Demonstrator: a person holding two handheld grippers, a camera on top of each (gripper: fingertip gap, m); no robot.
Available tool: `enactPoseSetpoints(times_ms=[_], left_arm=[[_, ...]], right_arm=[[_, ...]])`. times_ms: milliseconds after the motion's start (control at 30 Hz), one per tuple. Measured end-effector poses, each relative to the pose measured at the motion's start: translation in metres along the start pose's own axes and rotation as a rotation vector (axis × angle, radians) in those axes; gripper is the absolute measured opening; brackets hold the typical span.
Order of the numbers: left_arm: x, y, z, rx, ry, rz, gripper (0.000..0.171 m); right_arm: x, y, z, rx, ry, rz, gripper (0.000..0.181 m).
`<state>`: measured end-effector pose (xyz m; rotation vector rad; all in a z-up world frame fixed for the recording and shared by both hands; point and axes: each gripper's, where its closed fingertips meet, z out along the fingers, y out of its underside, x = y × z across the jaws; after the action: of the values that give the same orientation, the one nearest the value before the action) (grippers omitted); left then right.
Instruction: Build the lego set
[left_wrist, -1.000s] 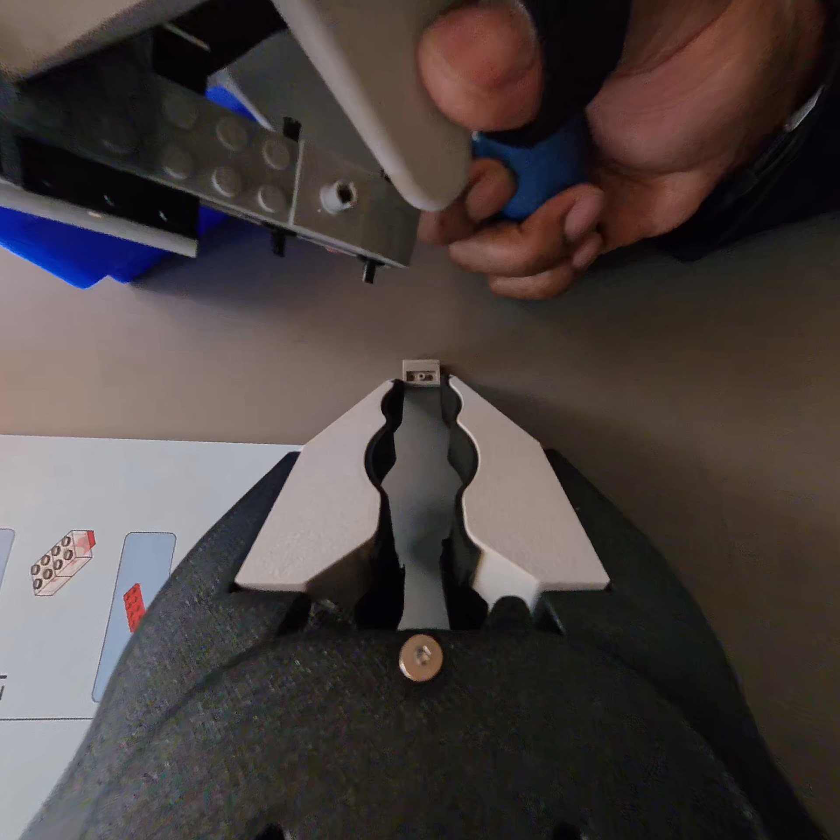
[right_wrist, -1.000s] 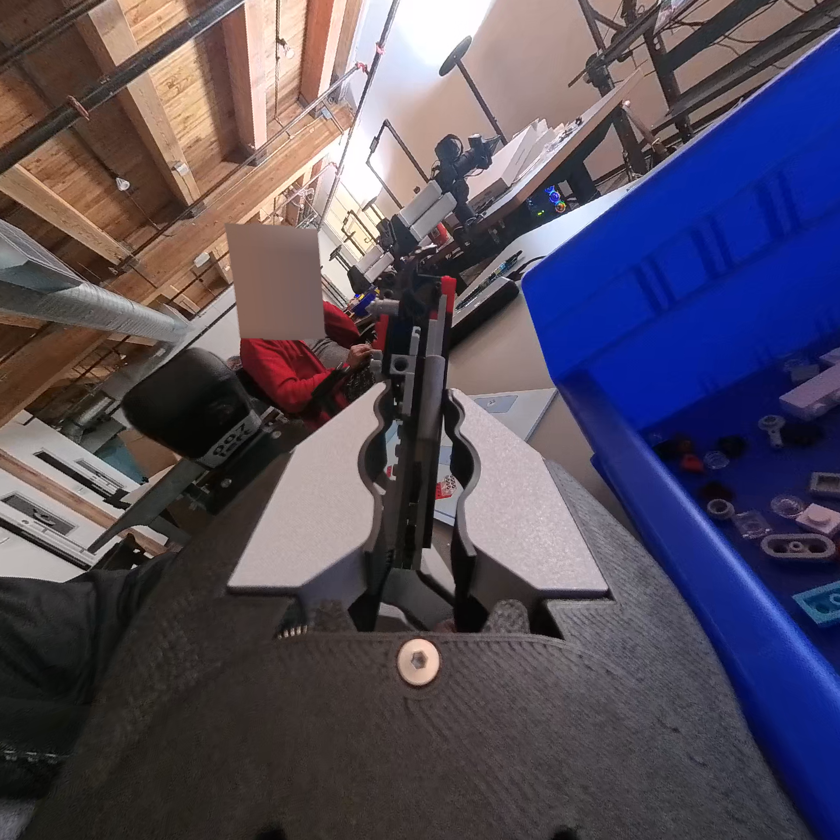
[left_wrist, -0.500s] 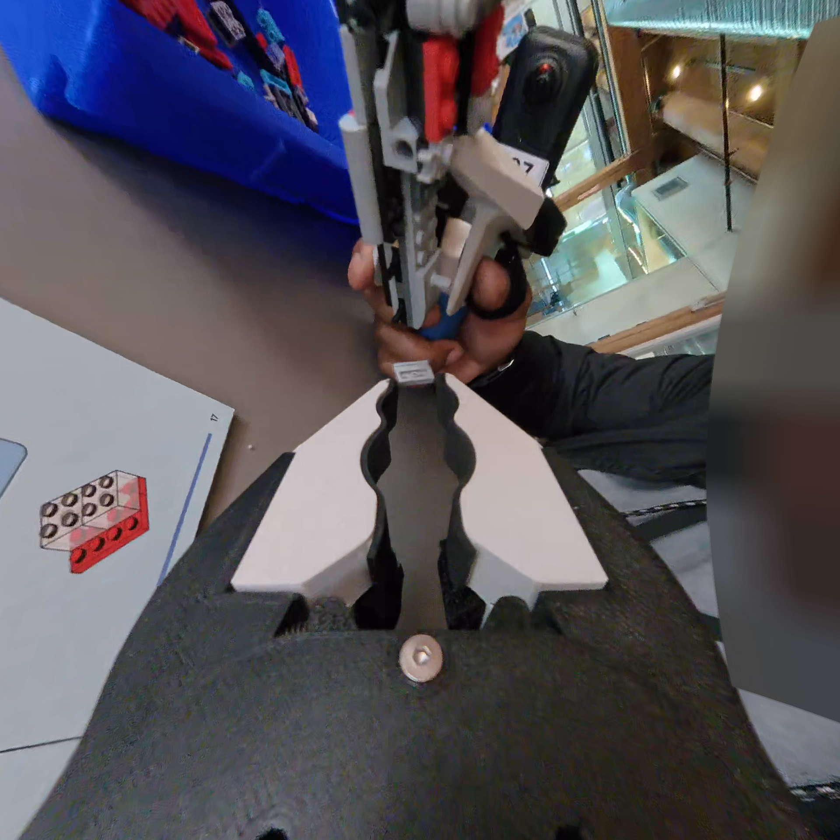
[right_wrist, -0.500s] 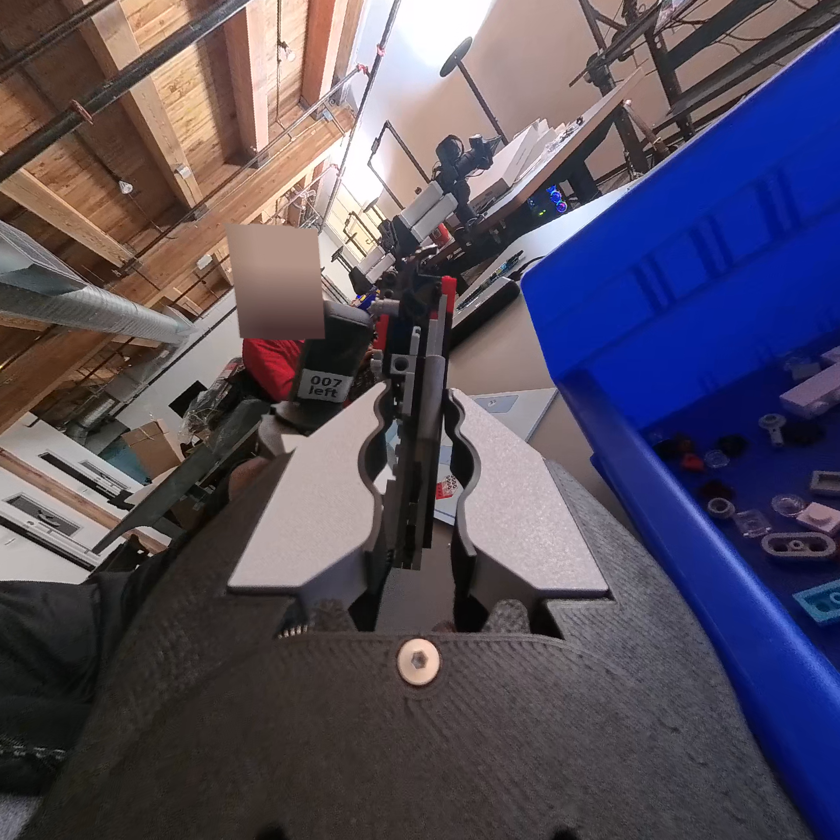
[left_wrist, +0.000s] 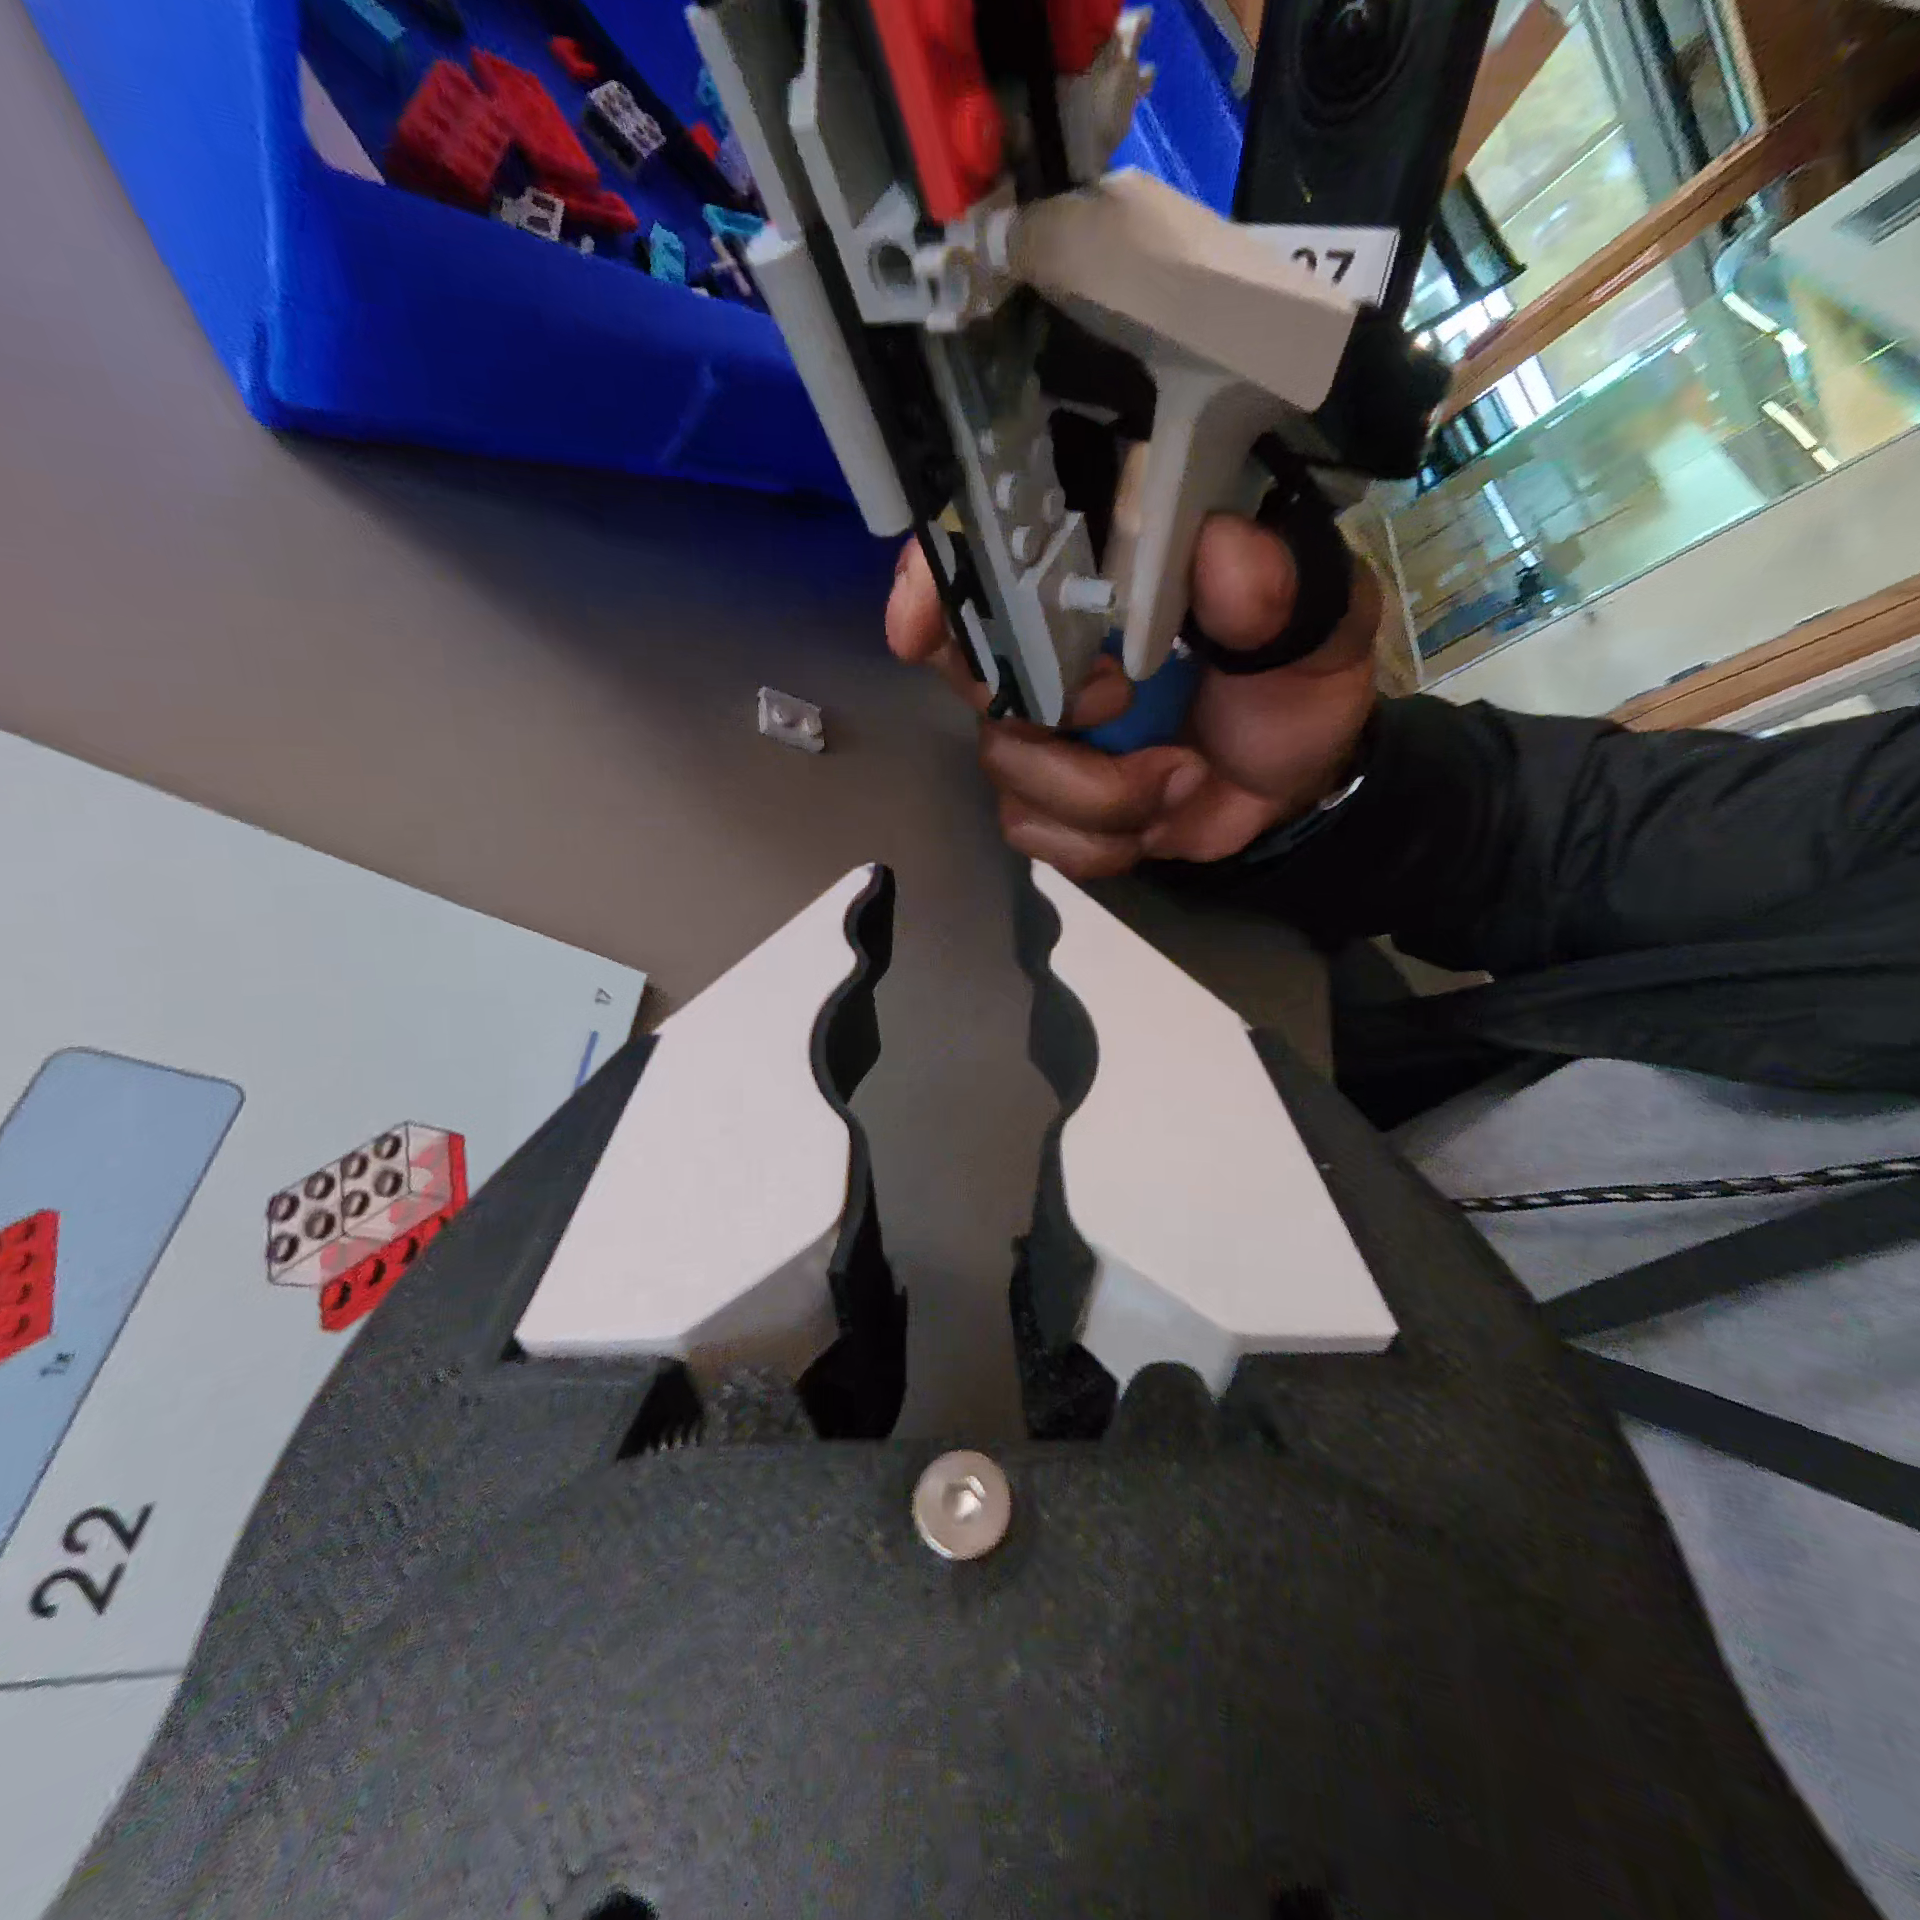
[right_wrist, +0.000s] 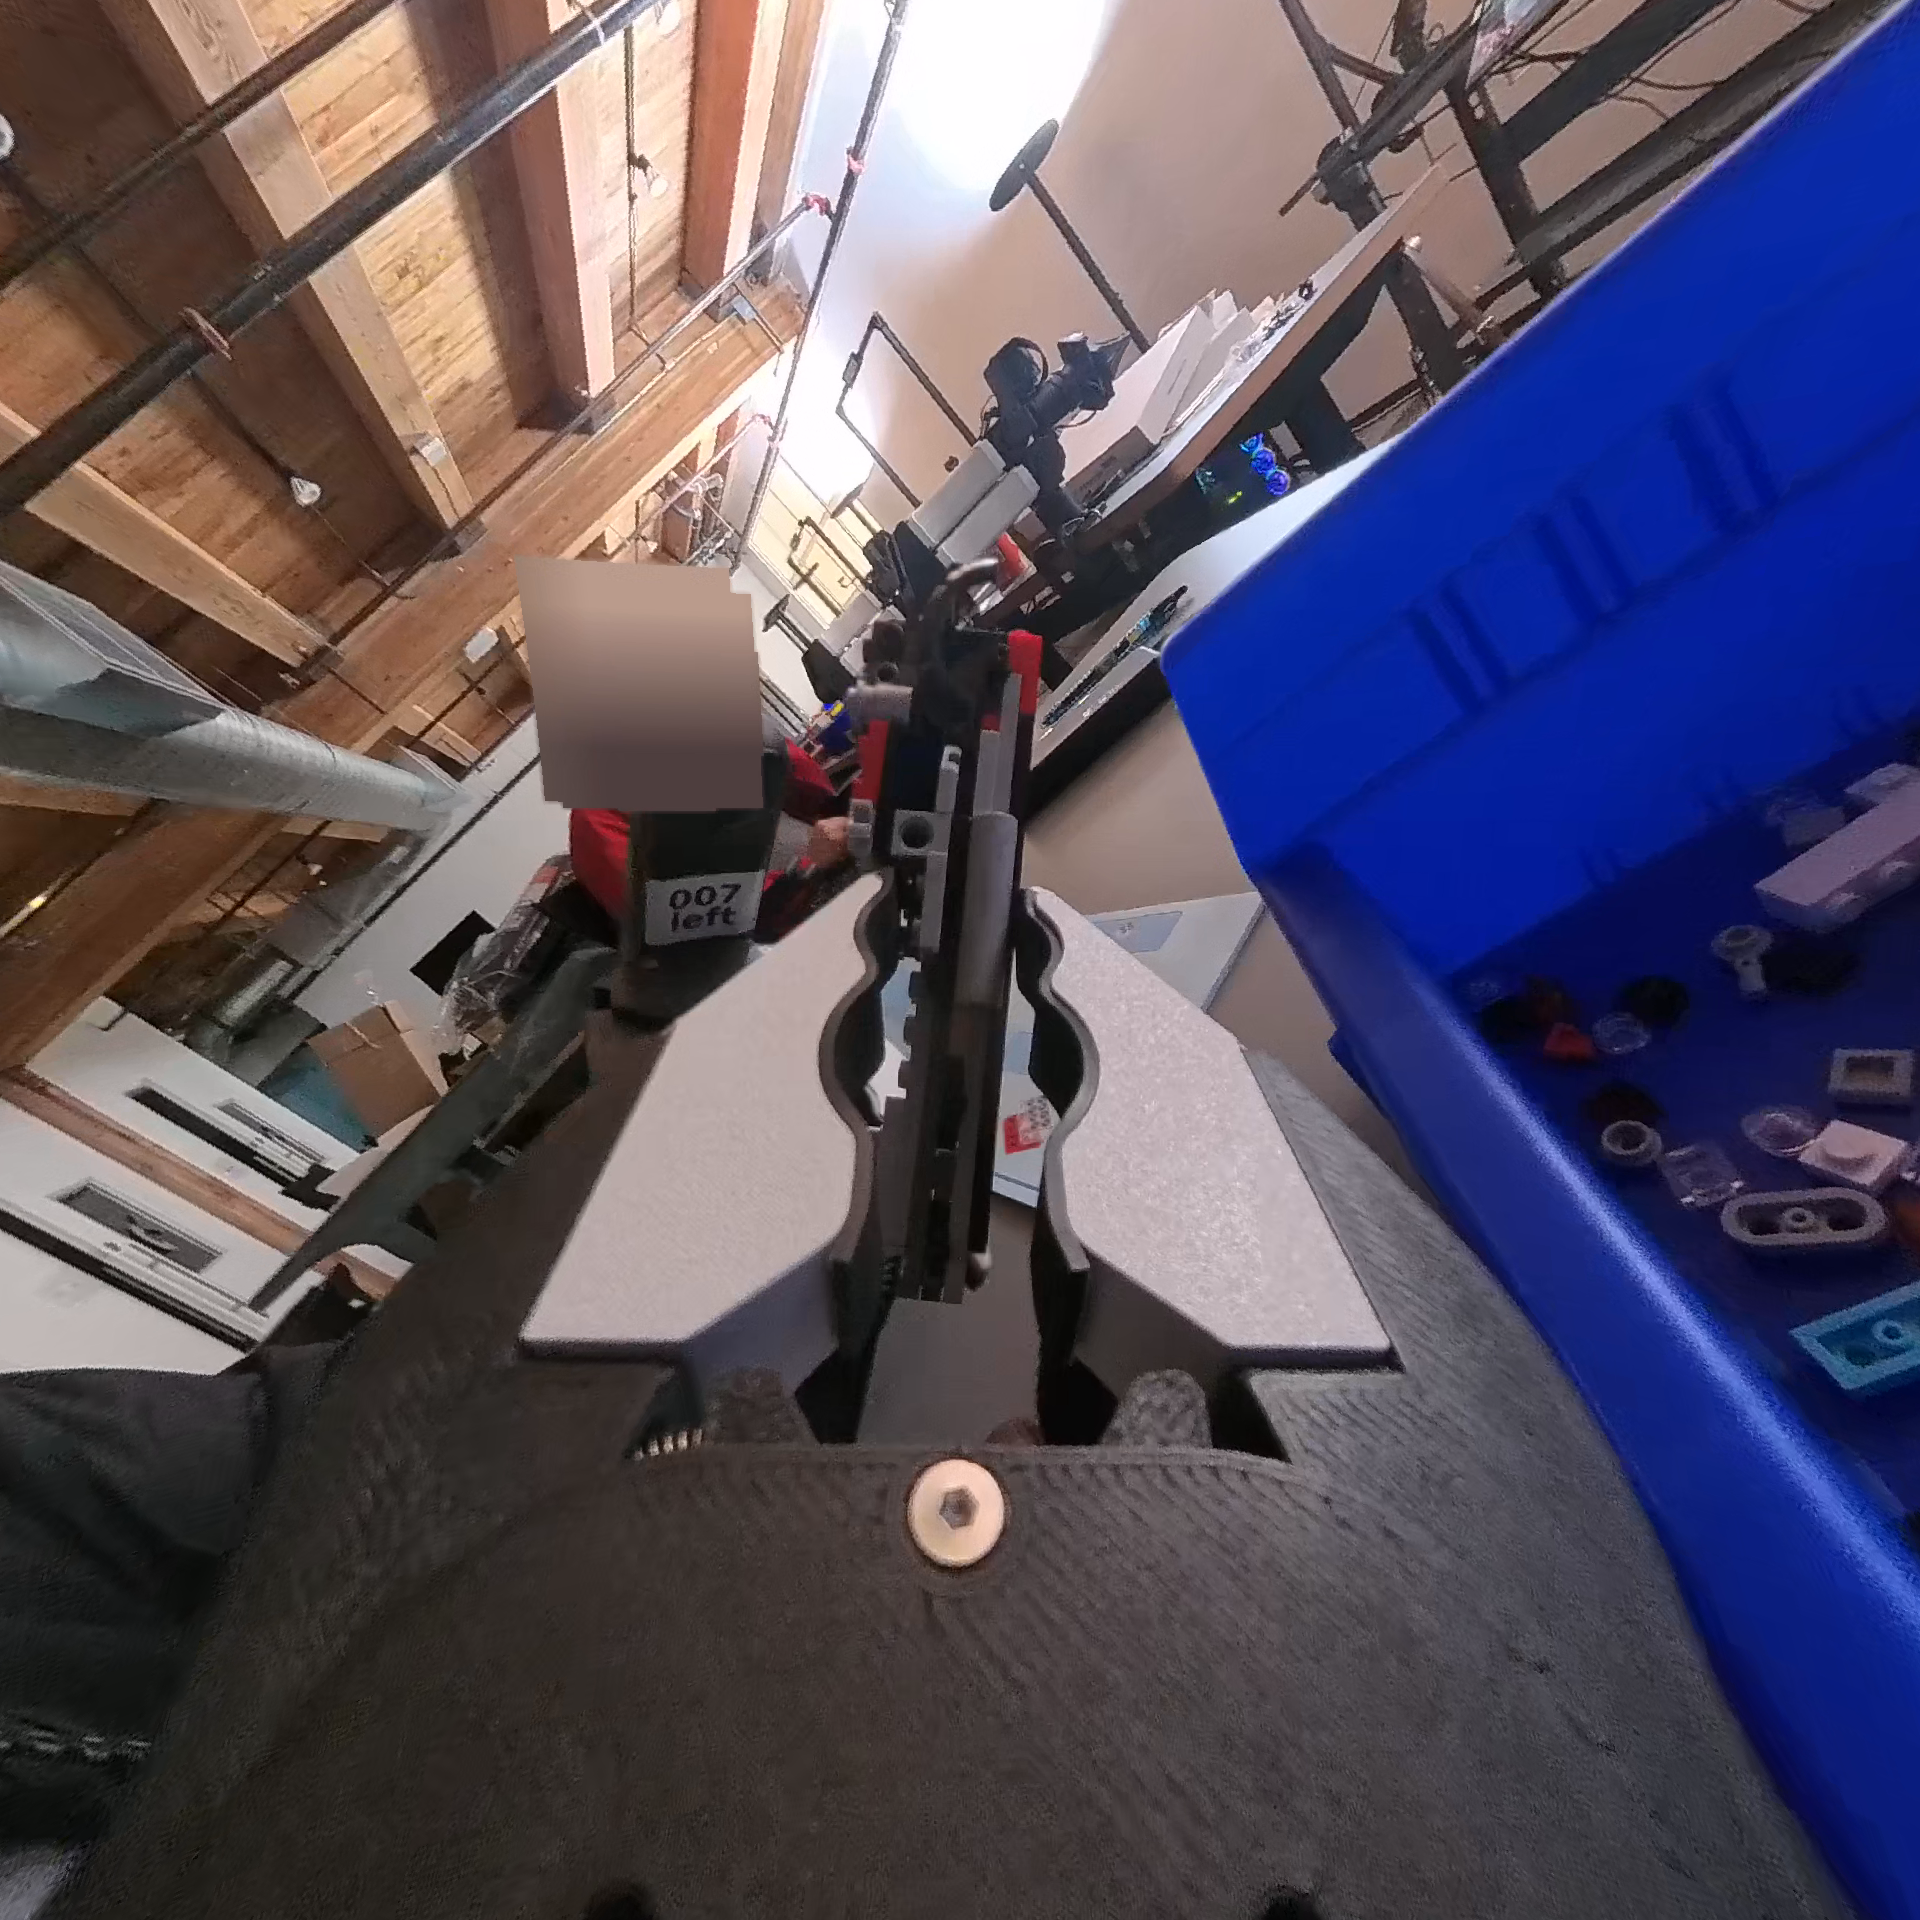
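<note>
My left gripper (left_wrist: 956, 883) is open and empty, tilted up over the grey table (left_wrist: 416, 644). A small grey plate (left_wrist: 790, 719) lies loose on the table just beyond its tips, to the left. My right gripper (left_wrist: 1174, 343), held by a hand (left_wrist: 1164, 790), stands upright ahead, shut on a long grey, black and red lego model (left_wrist: 914, 260). In the right wrist view the model (right_wrist: 971, 935) sits clamped between the right gripper's fingers (right_wrist: 727, 1143), its end sticking up past the tips of the right gripper (right_wrist: 956, 904).
A blue bin (left_wrist: 468, 343) of loose lego parts stands at the back left; it also shows in the right wrist view (right_wrist: 1558, 644). An instruction booklet (left_wrist: 260, 987) lies at the left. A dark sleeve (left_wrist: 1610, 852) crosses the right side. My hands' fingertips stand some 9 centimetres from each other. From the left gripper's tips to the small grey plate (left_wrist: 790, 719) is close to 6 centimetres.
The left gripper held the small grey plate at its tips; now it has opened and the plate lies on the table. The view has drawn closer to the model. The right gripper still holds the model.
</note>
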<state>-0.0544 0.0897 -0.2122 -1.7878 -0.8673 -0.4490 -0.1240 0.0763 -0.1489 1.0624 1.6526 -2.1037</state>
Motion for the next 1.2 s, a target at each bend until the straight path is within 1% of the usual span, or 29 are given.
enactPoseSetpoints(times_ms=[67,233,400,567,700,800,867,900,1067,1200], left_arm=[[-0.003,-0.001,0.005,0.005,-0.036,0.046,0.024],[-0.022,-0.01,0.017,0.003,-0.2,0.162,0.028],[-0.035,-0.01,0.042,-0.108,-0.34,0.282,0.029],[-0.04,-0.013,0.055,-0.142,-0.411,0.337,0.034],[-0.033,-0.008,0.058,-0.166,-0.386,0.343,0.035],[-0.019,0.003,0.06,-0.193,-0.311,0.336,0.035],[-0.006,0.011,0.062,-0.205,-0.222,0.326,0.035],[-0.004,0.013,0.062,-0.203,-0.203,0.327,0.034],[-0.018,-0.007,0.05,-0.126,-0.298,0.384,0.035],[-0.023,-0.004,0.058,-0.171,-0.319,0.418,0.038]], right_arm=[[-0.005,-0.004,-0.001,0.006,-0.012,0.0,0.022],[-0.018,-0.022,-0.008,0.037,-0.005,-0.045,0.021],[-0.018,-0.039,-0.017,0.085,0.003,-0.049,0.022],[-0.015,-0.039,-0.017,0.086,0.011,-0.042,0.022],[-0.015,-0.041,-0.018,0.091,0.011,-0.041,0.022],[-0.014,-0.044,-0.02,0.101,0.013,-0.042,0.022],[-0.014,-0.046,-0.021,0.108,0.016,-0.045,0.022],[-0.014,-0.047,-0.021,0.109,0.016,-0.046,0.022],[-0.013,-0.046,-0.021,0.107,0.016,-0.044,0.022],[-0.014,-0.044,-0.02,0.102,0.011,-0.044,0.022]])
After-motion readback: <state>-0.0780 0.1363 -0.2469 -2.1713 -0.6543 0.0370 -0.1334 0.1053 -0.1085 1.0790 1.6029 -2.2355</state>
